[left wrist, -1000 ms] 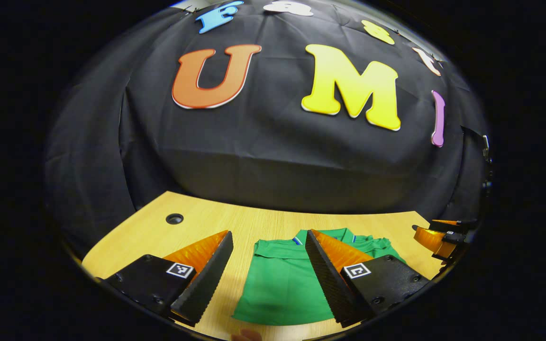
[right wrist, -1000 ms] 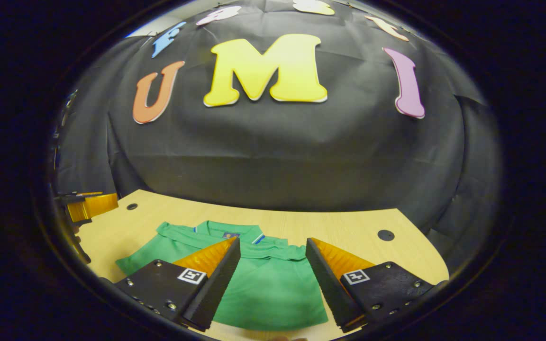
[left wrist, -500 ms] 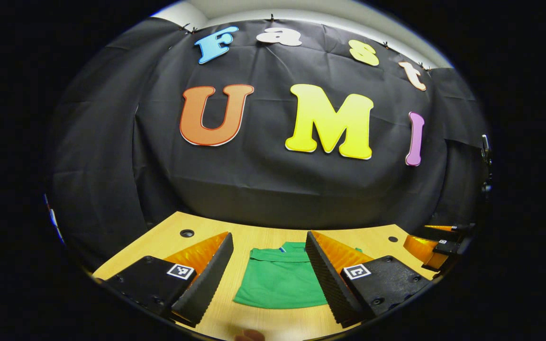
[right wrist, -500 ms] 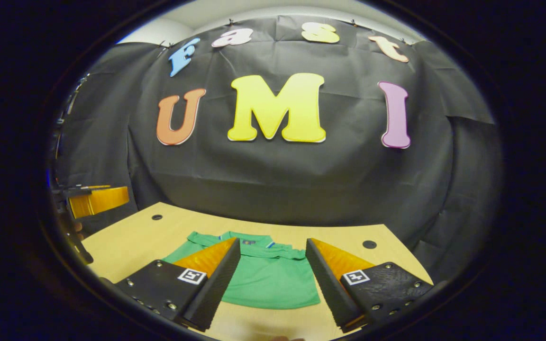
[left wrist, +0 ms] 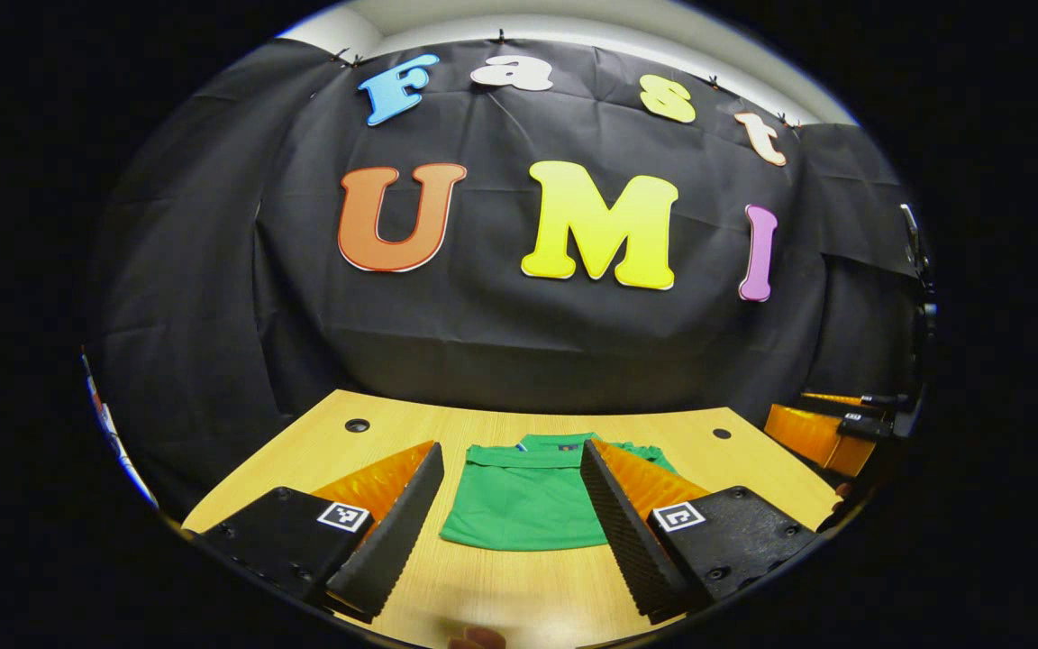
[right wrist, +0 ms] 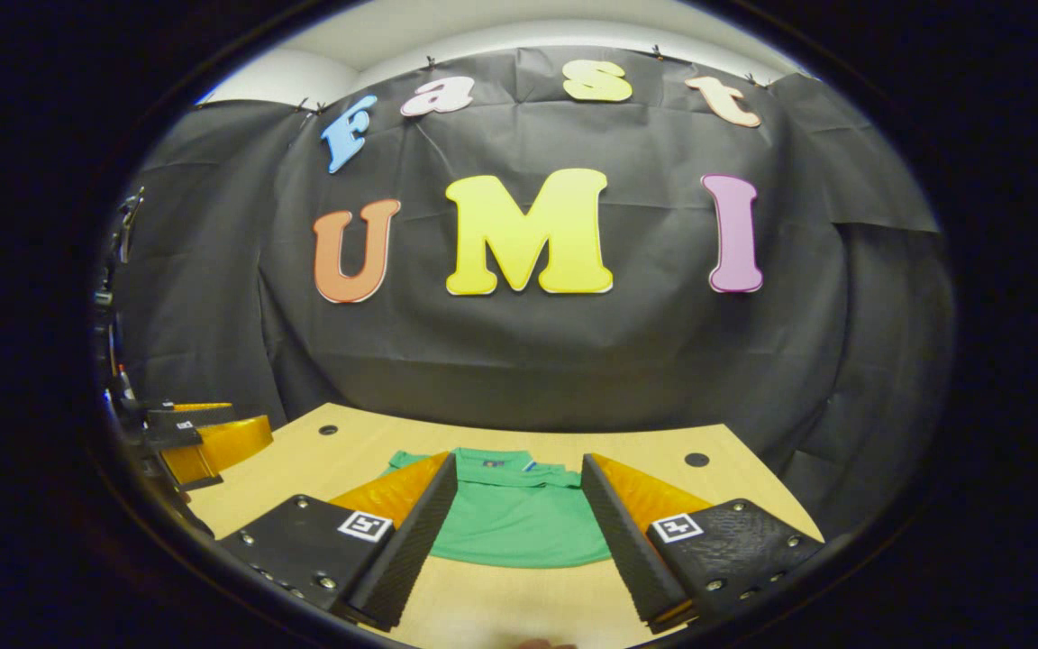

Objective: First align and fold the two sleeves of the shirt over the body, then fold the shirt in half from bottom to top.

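Both grippers open, folded shirt (left wrist: 523, 500) mid-table (left wrist: 483, 595).

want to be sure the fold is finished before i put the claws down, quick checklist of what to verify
1. Left claw open and holding nothing: ok.
2. Right claw open and holding nothing: ok.
3. Shirt lies flat on the table, clear of both claws: ok.
4. Sleeves tucked over the body, none sticking out: ok in the right gripper view.
5. Bottom-to-top fold done, collar at the far edge: looks ok.
6. Folded edges lined up: cannot tell.
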`<state>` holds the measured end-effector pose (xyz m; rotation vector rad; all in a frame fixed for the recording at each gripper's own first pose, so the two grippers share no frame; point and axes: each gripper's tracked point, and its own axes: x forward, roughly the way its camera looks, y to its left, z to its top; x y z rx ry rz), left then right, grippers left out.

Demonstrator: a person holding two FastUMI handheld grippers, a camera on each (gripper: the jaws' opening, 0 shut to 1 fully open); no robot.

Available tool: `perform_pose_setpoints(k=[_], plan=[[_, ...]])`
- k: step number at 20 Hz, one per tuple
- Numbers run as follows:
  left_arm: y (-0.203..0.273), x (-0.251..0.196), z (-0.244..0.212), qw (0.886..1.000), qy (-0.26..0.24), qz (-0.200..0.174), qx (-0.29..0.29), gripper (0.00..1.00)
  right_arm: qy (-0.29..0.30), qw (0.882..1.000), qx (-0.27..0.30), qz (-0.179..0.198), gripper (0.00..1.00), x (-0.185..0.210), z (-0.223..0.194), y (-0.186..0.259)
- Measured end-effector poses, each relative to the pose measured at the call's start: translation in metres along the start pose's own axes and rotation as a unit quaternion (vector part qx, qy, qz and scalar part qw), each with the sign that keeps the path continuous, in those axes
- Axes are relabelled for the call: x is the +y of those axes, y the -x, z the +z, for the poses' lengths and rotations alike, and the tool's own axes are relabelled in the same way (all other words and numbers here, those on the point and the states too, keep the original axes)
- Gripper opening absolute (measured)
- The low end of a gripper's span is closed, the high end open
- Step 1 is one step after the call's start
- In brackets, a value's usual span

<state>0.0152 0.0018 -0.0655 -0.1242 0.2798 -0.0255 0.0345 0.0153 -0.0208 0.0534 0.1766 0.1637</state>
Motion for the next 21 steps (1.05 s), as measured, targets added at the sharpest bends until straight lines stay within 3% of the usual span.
perform_pose_setpoints(k=[4,21], plan=[[0.012,-0.001,0.009,1.0,0.0,0.005,-0.023,0.98,-0.003,1.0,-0.008,0.001,0.89,0.006,-0.004,0.008],[0.009,0.011,0.007,1.0,-0.008,0.009,-0.019,0.98,0.012,1.0,-0.01,0.009,0.89,0.02,-0.001,0.001]])
